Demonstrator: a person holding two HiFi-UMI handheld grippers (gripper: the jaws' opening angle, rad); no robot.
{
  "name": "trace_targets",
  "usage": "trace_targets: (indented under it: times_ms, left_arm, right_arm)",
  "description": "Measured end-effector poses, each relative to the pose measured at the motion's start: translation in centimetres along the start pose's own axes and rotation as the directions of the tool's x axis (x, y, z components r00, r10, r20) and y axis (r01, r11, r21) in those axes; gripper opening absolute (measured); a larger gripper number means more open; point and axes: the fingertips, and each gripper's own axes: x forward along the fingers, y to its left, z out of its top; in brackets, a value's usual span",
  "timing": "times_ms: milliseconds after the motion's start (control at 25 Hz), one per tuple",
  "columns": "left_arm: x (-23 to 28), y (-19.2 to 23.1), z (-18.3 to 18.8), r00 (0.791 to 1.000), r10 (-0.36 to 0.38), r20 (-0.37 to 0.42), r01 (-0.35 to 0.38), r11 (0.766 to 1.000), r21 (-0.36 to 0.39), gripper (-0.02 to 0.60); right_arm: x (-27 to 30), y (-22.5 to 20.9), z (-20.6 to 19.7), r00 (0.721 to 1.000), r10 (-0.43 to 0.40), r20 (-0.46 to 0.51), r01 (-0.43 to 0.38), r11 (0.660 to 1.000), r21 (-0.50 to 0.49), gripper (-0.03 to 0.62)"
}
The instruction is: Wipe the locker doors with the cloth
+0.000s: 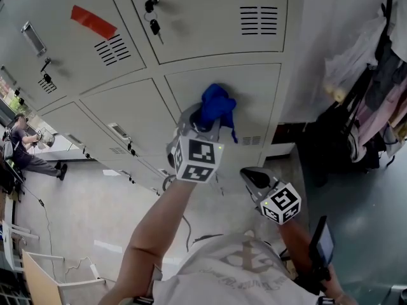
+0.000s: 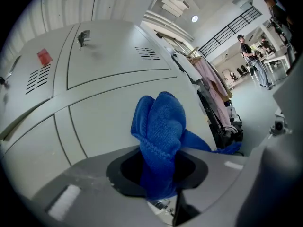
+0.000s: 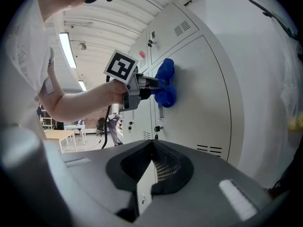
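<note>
A blue cloth (image 1: pixel 216 107) is bunched against a lower grey locker door (image 1: pixel 257 94), near its left edge. My left gripper (image 1: pixel 203 124) is shut on the cloth, which sticks out past the jaws (image 2: pixel 161 126) toward the door (image 2: pixel 104 122). In the right gripper view the cloth (image 3: pixel 165 82) presses on the door (image 3: pixel 203 93) with the left gripper (image 3: pixel 144 85) behind it. My right gripper (image 1: pixel 249 175) hangs lower and to the right, off the lockers. Its jaws (image 3: pixel 152 143) are shut with nothing in them.
Keys (image 1: pixel 153 24) hang in the upper door's lock and red tape (image 1: pixel 93 21) marks a neighbouring door. A rack of hanging clothes and bags (image 1: pixel 372 100) stands right of the lockers. A person (image 1: pixel 22 148) sits far left; another person (image 2: pixel 248 56) stands in the hall.
</note>
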Motion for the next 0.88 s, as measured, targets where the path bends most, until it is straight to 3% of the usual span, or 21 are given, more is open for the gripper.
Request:
trace_targets:
  times_ms: [720,880]
  left_arm:
    - [-3.8,7.2,-6.5,0.993,0.101,-0.061,-0.104,0.993,-0.052,0.121]
    - [-4.3,7.2,-7.6,0.992,0.100,-0.072,-0.105,0.992,-0.068,0.121]
  right_arm:
    - [3.5,3.0,0.0,1.000,0.002,-0.011,-0.002,1.000,-0.005,0.006]
    - [3.7,3.7,-0.2,1.000,-0.001,-0.018,0.001,1.000,-0.002,0.006]
